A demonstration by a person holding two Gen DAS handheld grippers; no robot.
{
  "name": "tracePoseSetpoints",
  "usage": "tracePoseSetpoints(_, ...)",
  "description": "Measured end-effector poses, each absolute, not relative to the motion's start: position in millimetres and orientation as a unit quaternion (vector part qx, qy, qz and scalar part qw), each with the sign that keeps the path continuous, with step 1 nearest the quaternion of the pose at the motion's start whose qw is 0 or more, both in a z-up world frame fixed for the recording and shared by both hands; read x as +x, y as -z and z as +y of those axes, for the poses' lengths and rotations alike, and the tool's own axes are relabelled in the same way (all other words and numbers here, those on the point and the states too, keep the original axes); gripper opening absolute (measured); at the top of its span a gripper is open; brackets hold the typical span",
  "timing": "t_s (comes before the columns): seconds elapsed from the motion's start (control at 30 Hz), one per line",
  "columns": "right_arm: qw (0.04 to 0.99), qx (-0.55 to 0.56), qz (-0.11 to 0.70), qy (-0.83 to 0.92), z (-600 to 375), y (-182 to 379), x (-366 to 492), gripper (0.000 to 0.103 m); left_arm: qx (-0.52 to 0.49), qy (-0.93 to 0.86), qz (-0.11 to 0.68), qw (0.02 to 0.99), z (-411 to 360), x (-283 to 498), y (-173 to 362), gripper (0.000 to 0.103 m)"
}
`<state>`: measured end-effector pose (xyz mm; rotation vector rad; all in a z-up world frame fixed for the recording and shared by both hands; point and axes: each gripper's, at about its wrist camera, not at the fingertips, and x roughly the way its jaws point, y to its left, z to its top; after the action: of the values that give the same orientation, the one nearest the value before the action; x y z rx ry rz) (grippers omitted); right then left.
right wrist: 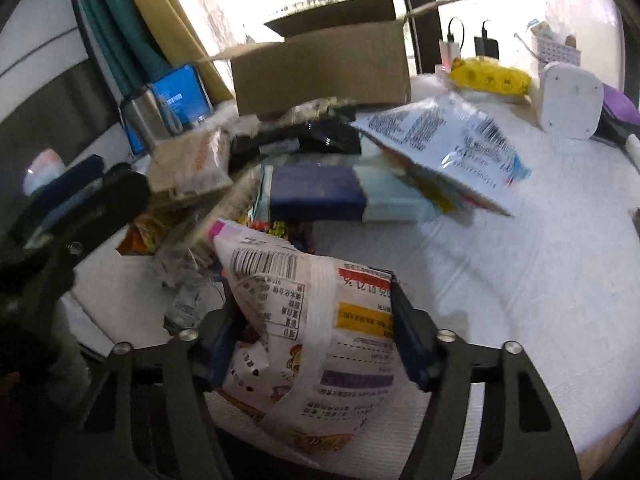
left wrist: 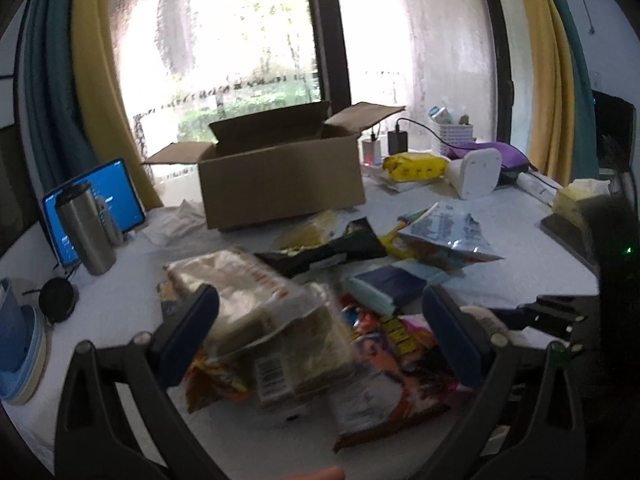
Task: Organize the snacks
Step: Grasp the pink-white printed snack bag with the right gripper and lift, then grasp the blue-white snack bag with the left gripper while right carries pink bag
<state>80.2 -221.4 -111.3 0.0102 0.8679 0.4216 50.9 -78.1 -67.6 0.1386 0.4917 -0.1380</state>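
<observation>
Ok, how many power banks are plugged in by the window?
2. A white power bank stands just right of the cardboard box, and a black power bank stands beside it, further right. Others may be hidden behind the box.

This is a lived-in room of a home, with yellow curtains (left wrist: 94, 80) and teal curtains (left wrist: 44, 92) framing a big window (left wrist: 224, 40) onto greenery. The white-covered table (left wrist: 500, 280) carries household clutter: a steel tumbler (left wrist: 84, 232), a tablet (left wrist: 116, 188), chargers (left wrist: 398, 140), a tissue box (left wrist: 580, 196) and an open cardboard box (left wrist: 280, 176).
</observation>
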Motion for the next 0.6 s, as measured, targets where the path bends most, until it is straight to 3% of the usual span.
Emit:
tracePoseSetpoints(0.3, 0.925, 0.015, 0.35, -0.148, -275, 72, 85, 0.065, 0.083, 0.096, 0.237, 0.963, -113, 73, 54, 0.102)
tracePoseSetpoints(0.6, 0.941, -0.009, 0.334, -0.056, -324, 67, 108, 0.065, 0.088, 0.152, 0.277, 0.945, -167, 130, 50, 0.102)
